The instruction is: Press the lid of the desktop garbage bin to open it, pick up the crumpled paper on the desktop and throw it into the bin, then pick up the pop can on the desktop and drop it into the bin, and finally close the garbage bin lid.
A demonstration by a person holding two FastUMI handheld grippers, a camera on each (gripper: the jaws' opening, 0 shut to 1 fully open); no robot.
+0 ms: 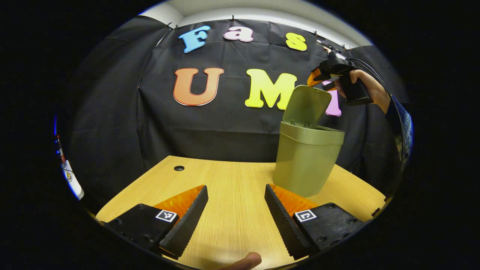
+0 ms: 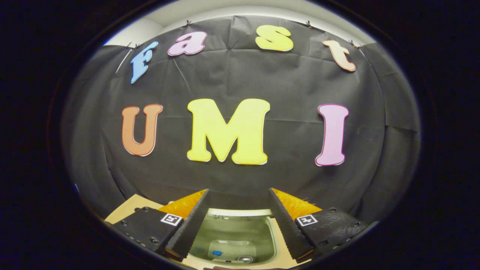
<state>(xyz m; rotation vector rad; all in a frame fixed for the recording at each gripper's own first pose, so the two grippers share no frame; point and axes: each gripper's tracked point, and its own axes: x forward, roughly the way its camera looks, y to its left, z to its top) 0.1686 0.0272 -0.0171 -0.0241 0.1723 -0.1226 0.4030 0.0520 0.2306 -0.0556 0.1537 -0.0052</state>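
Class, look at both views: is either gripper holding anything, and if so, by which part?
Nothing is held. The left gripper is open over the table; the right gripper is open above the open bin.

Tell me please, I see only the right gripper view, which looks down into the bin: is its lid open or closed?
Observer: Open. In the left gripper view the lid stands up behind the mouth of the bin.
Operator: Where is my right claw relative to the lid?
Observer: The right claw, held by a hand, hangs just above the lid's top edge. I cannot tell whether it touches.
Operator: And the left claw?
Observer: The left claw is open, low over the table, left of the bin, with nothing between its fingers.
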